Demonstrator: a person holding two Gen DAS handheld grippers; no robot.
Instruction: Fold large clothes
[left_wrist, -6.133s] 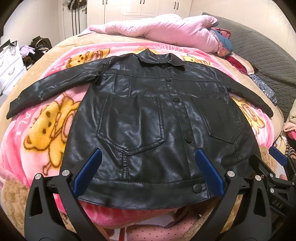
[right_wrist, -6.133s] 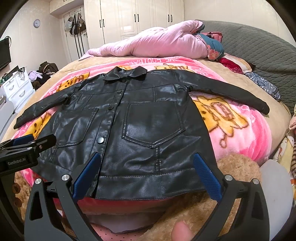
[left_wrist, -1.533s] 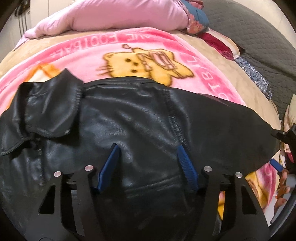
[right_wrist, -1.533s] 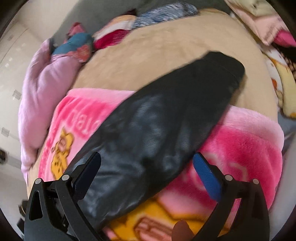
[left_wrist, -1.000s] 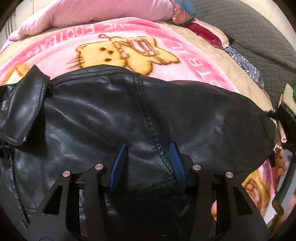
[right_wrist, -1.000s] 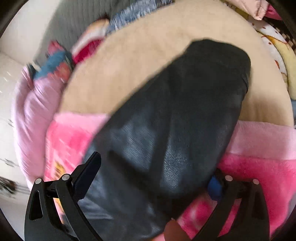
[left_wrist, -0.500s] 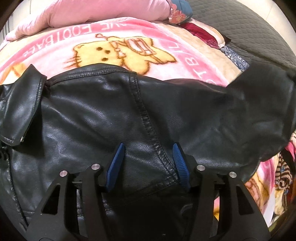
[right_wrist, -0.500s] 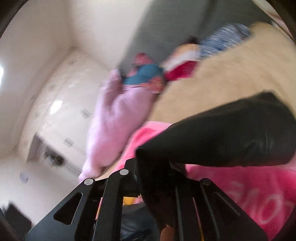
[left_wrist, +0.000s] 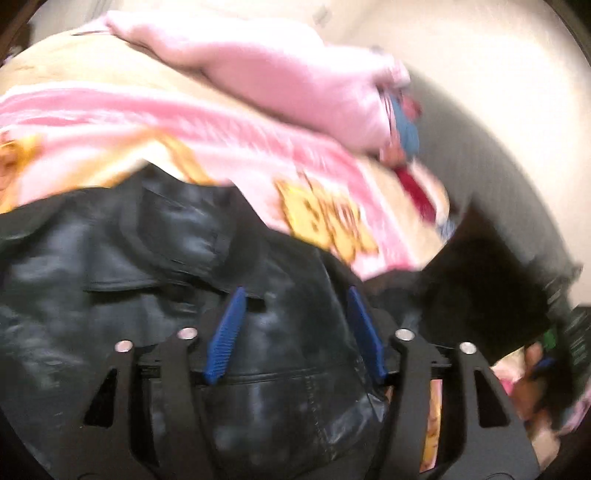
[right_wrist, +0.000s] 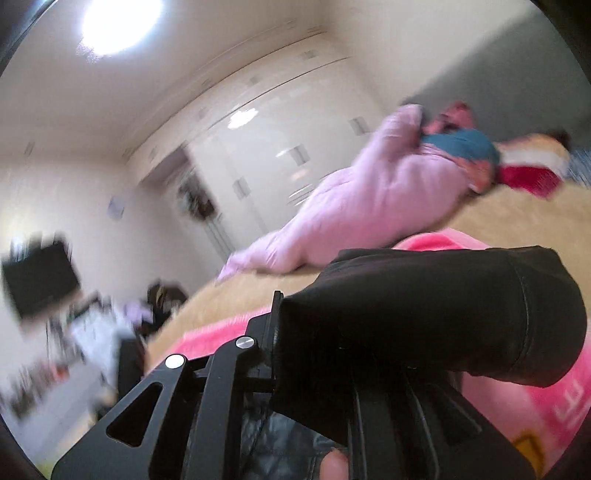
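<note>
A black leather jacket (left_wrist: 166, 295) lies on the bed, blurred by motion in the left wrist view. My left gripper (left_wrist: 295, 295) hovers over its shoulder by the collar, jaws opening. The leather lies under and between the blue pads (left_wrist: 225, 332), which do not pinch it. The jacket's right sleeve (left_wrist: 480, 295) is raised off the bed at the right, where part of the right gripper (left_wrist: 576, 350) shows. In the right wrist view my right gripper (right_wrist: 284, 325) is shut on that sleeve (right_wrist: 443, 317). The cuff end sticks out to the right and hides the fingertips.
A pink cartoon blanket (left_wrist: 221, 140) covers the beige bedspread (right_wrist: 498, 221). A pale pink quilt (right_wrist: 369, 206) and bundled clothes (right_wrist: 465, 147) lie at the far side. White wardrobes (right_wrist: 277, 155), a dark screen (right_wrist: 37, 280) and floor clutter stand beyond the bed. A person's fingertip (right_wrist: 332, 461) shows at the bottom.
My right gripper closed on the sleeve end, lifted it off the blanket and rolled toward level. My left gripper's jaws widened and it rose, swinging its view over the jacket's shoulder.
</note>
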